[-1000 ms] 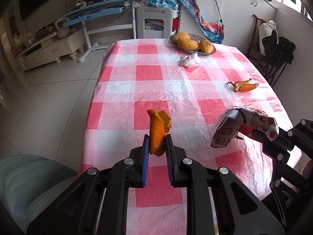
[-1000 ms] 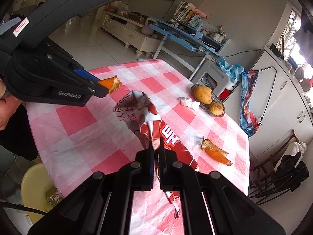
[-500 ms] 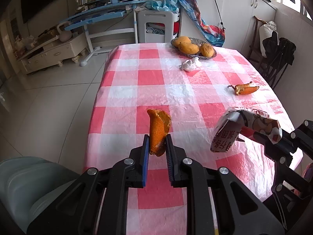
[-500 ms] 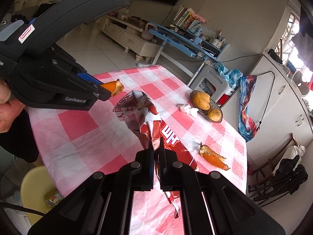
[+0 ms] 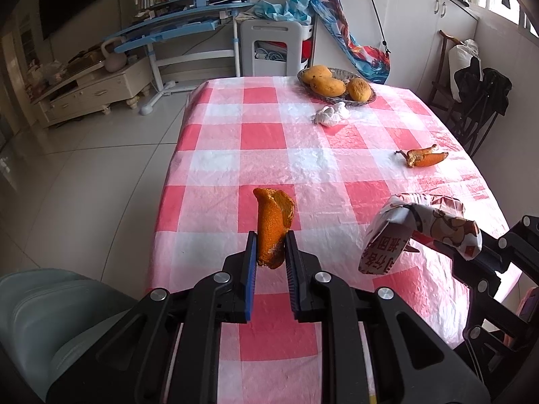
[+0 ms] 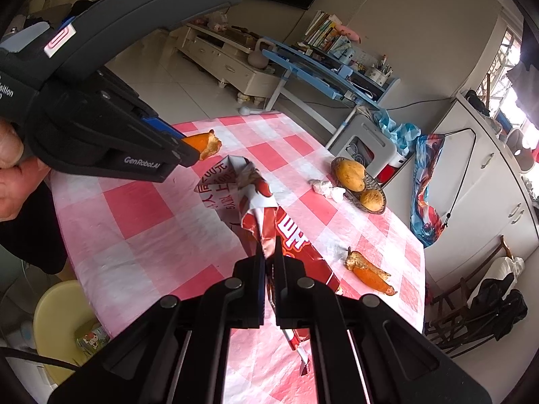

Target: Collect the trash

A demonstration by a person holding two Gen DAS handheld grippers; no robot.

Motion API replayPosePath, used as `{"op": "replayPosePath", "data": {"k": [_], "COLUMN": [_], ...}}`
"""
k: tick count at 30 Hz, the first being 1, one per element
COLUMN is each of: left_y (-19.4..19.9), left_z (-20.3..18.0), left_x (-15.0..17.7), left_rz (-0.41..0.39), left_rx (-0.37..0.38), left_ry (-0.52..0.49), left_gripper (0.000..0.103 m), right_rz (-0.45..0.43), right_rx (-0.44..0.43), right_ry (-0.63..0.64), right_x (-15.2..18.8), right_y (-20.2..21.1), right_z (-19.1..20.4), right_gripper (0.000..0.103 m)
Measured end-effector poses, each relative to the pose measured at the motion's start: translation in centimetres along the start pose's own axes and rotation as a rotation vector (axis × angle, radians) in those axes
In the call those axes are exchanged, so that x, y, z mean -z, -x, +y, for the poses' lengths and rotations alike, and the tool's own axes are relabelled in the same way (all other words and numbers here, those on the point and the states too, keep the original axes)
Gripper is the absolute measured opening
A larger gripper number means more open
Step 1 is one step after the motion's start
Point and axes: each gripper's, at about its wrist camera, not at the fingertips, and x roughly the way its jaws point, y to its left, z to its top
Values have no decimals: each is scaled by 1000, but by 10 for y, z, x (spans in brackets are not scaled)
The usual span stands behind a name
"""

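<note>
1. Over the last second almost nothing has changed: both grippers have kept their place above the bench [image 5: 215,168] and neither grip has let go. I read this as a pause with both loads secured, so the drop-off is what remains.
2. My left gripper [image 5: 271,252] has its jaws pinching an orange peel [image 5: 273,225], held clear of the bench over its near end.
3. The peel's long axis runs almost straight along the jaws, its curled free end pointing away from me and upward.
4. My right gripper [image 6: 268,259] has its jaws pressed nearly together on a crumpled wrapper [image 6: 256,208], also lifted off the bench.
5. The wrapper's long axis runs out ahead of the jaws, its white printed end pointing toward the left gripper and peel, close by but apart.
6. Still lying on the bench: a second peel [image 5: 422,158] toward the right edge and a white tissue wad [image 5: 331,114] just beside the fruit basket [image 5: 365,99]. I judge those as next pickups.
7. I see no bin in either view.
</note>
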Motion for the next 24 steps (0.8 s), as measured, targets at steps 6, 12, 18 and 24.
{"op": "replayPosePath", "data": {"k": [6,12,18,24], "left_y": [1,1,1,1], "left_z": [2,5,5,5], "left_x": [-1,-3,-3,-3], "left_rz": [-1,-2,-2,-2], "left_rx": [-2,-5,-5,-4], "left_ry": [5,11,13,12], "left_gripper": [16,16,16,16], "right_rz": [0,1,0,-3], "right_rx": [0,-1,-1,1], "right_ry": [0,1,3,2], "right_x": [0,0,-1,-2], "right_y": [0,0,1,2], "right_z": [0,0,1,0], "right_gripper": [4,4,4,4]}}
